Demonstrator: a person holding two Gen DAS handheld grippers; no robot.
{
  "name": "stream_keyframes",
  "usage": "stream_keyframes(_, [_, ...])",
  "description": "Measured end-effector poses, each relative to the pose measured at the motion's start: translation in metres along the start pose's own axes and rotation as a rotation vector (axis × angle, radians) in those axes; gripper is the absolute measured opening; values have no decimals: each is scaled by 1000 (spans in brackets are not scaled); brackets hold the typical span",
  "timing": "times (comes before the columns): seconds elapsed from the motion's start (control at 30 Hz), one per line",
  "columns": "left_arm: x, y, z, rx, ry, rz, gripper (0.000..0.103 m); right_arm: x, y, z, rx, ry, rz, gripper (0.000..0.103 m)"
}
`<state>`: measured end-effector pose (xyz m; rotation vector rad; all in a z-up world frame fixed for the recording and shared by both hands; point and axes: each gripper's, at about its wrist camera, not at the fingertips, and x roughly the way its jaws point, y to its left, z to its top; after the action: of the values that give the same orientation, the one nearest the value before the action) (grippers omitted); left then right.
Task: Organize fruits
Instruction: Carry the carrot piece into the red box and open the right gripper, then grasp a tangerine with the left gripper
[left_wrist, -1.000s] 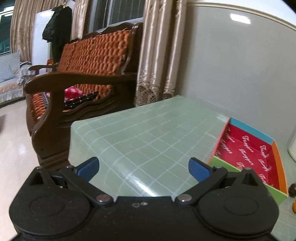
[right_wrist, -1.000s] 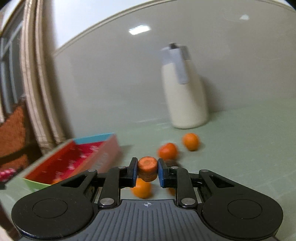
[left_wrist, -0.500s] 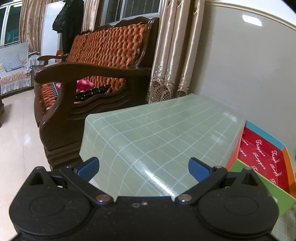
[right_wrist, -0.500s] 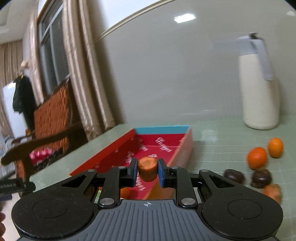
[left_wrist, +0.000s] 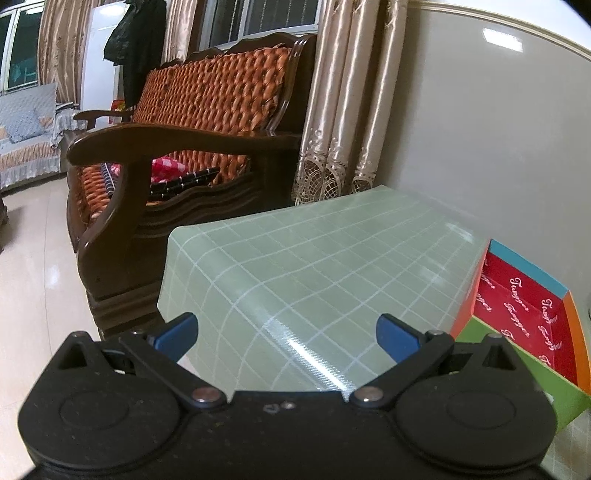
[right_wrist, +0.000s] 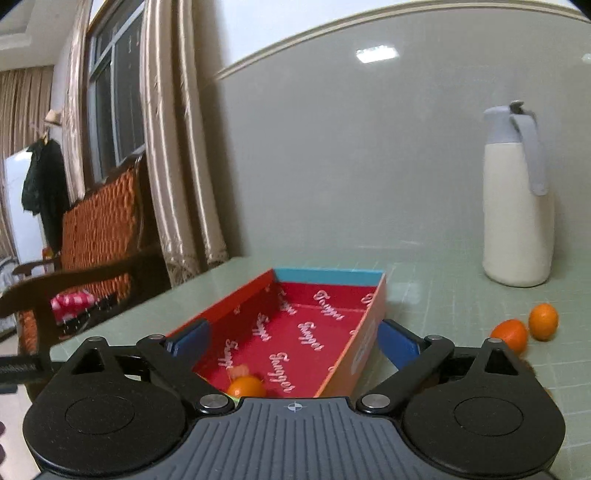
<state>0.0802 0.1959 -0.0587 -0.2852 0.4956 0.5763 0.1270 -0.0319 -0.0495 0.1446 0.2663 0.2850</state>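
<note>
A shallow red box (right_wrist: 295, 332) with white lettering and coloured walls lies on the green checked table. My right gripper (right_wrist: 291, 339) is open and empty just above its near end. An orange fruit (right_wrist: 246, 386) and a carrot piece (right_wrist: 240, 370) lie in the box's near corner. Two orange fruits (right_wrist: 511, 334) (right_wrist: 543, 320) sit on the table to the right. My left gripper (left_wrist: 286, 332) is open and empty over the table, left of the box (left_wrist: 524, 306).
A white thermos jug (right_wrist: 517, 206) stands at the back right by the wall. A wooden sofa with orange cushions (left_wrist: 192, 122) stands beyond the table's left edge (left_wrist: 166, 280). Curtains (left_wrist: 343, 110) hang in the corner.
My right gripper opened and let go of the carrot piece, which now lies in the box. The left gripper turned a little left, still open.
</note>
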Motion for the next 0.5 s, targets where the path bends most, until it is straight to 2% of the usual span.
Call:
stream_keyframes(0.1, [-1,-4,-1,19,-3,-9,97,-17,-14,3,24,-27,-26,96])
stream_keyframes(0.2, [-3,-14,-4,53,-8,-27,97,-36,-35,1,32,-45,-95,96])
stream_keyframes(0.33, [-10,-32,-9,115,-33,-69,97,-61,-68,-7,55,-89,-261,96])
stream_keyframes(0.5, [-27,-64,-21,207,-88,-207,97,-83,-102,-17,68,-145,-519,101])
